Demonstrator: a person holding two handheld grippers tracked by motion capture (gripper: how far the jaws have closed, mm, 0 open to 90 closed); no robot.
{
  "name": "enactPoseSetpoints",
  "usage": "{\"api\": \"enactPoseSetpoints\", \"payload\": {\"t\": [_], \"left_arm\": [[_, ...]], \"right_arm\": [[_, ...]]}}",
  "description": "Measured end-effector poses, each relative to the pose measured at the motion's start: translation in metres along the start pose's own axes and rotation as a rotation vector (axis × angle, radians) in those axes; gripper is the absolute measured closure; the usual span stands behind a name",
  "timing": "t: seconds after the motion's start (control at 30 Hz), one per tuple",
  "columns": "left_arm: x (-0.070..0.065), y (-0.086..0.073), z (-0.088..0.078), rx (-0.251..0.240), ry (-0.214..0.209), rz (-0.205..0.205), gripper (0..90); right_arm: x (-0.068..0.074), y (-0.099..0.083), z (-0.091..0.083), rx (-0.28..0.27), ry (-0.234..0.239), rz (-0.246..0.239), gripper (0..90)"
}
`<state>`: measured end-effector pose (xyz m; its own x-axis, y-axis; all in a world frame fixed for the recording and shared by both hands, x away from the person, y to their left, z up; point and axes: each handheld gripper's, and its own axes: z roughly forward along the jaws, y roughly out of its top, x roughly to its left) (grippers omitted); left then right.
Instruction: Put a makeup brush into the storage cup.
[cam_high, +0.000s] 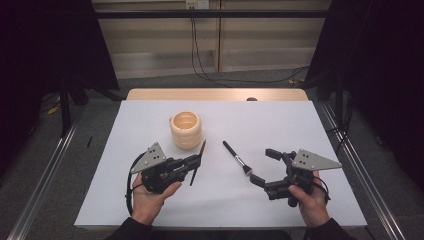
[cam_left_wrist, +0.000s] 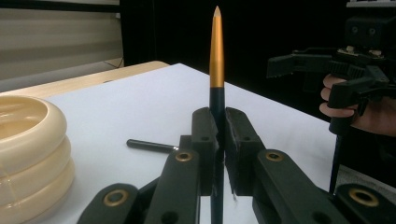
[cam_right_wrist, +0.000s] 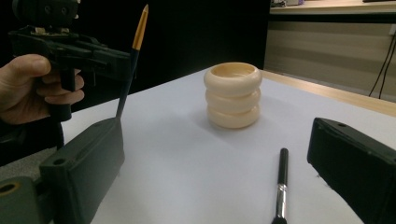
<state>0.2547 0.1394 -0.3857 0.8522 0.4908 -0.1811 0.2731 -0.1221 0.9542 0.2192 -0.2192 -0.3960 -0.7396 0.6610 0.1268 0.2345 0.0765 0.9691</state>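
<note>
Nearest to us in the high view are the person's two hands at the near edge of the white worktop (cam_high: 150, 200), each carrying a gripper. We see the left gripper (cam_high: 196, 161) clamped tight on a slim brush with an orange handle end (cam_high: 201, 150); the jaws pinch its dark shaft partway along. In the left gripper view the held brush (cam_left_wrist: 216, 56) stands straight up between the closed jaws, its long axis crossing the line of the jaws, its pointed orange tip uppermost and the dark part running down past the pads. From above, that same brush lies across the gripper's nose, orange end toward the far side of the worktop and just beside the cream ribbed holder (cam_high: 186, 130), without touching it.

We find the right gripper (cam_high: 265, 167) with its jaws spread wide and nothing between them. A second brush, black with a silver ferrule (cam_high: 236, 157), lies flat on the worktop between the two grippers. Its long axis runs diagonally: the handle end points toward the far left, at the holder, and the bristle end points near right, close to the right gripper's lower jaw. In the right gripper view this black brush (cam_right_wrist: 281, 186) lies between the open jaws, its handle aimed at the holder (cam_right_wrist: 233, 95), which stands upright and well apart.
</note>
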Motion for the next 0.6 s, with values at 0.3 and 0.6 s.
{"api": "enactPoseSetpoints", "payload": {"t": [0.3, 0.6], "left_arm": [[-0.003, 0.000, 0.002, 0.004, -0.014, -0.003, 83.5], [-0.007, -0.002, 0.008, 0.011, -0.036, 0.008, 83.4]], "right_arm": [[0.003, 0.015, 0.023, -0.008, 0.087, 0.033, 6.1], [0.012, 0.020, 0.042, 0.005, 0.135, 0.018, 11.0]]}}
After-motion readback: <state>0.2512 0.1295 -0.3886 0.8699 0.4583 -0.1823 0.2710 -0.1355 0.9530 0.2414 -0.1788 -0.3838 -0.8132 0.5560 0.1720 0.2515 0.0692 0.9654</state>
